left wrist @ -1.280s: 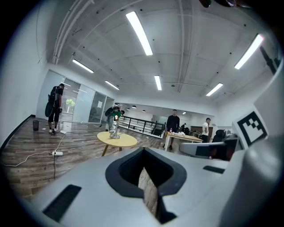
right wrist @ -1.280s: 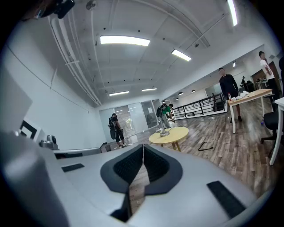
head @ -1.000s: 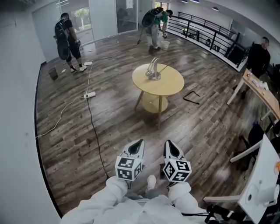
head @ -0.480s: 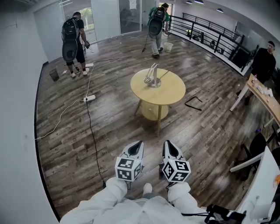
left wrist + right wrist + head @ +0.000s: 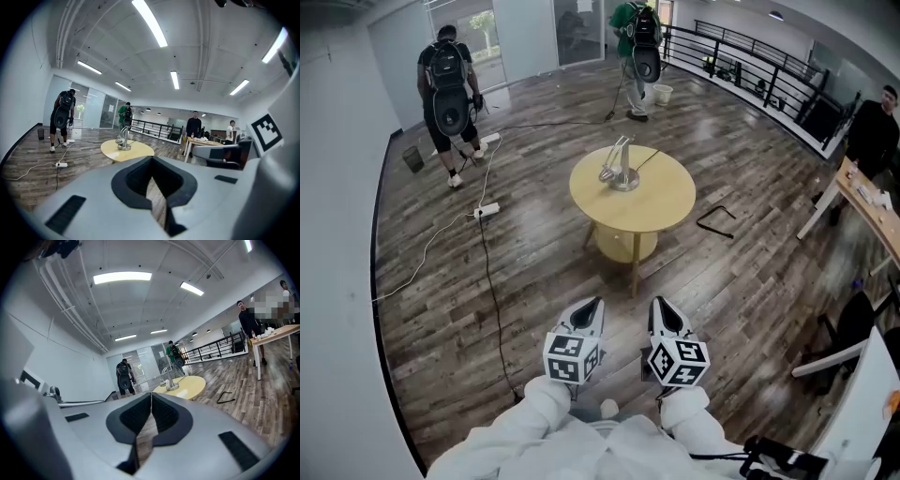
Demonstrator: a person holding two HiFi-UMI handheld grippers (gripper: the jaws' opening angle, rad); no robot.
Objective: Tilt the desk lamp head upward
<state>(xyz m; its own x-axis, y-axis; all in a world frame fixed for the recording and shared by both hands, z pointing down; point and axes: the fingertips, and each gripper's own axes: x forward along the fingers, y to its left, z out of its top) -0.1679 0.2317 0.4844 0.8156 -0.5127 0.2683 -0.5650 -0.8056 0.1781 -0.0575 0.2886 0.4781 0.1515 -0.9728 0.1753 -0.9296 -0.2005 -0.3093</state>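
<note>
A silver desk lamp (image 5: pixel 620 165) stands on a round yellow table (image 5: pixel 649 204) in the middle of the room, its head bent down to the left. The same lamp (image 5: pixel 123 138) shows small in the left gripper view, and the lamp (image 5: pixel 169 377) also appears far off in the right gripper view. Both grippers hang close to my body, well short of the table. My left gripper (image 5: pixel 593 307) is shut with nothing in it, and my right gripper (image 5: pixel 661 308) beside it is shut and empty too.
A black cable (image 5: pixel 492 272) and a white power strip (image 5: pixel 485 210) lie on the wood floor at left. Two people with backpacks (image 5: pixel 445 89) work at the back. A railing (image 5: pixel 741 61) runs along the far right; desks (image 5: pixel 872 211) and a chair stand at right.
The view has drawn closer to the table, which sits larger and nearer. The people at the back have shifted. Both grippers stay shut in the same place.
</note>
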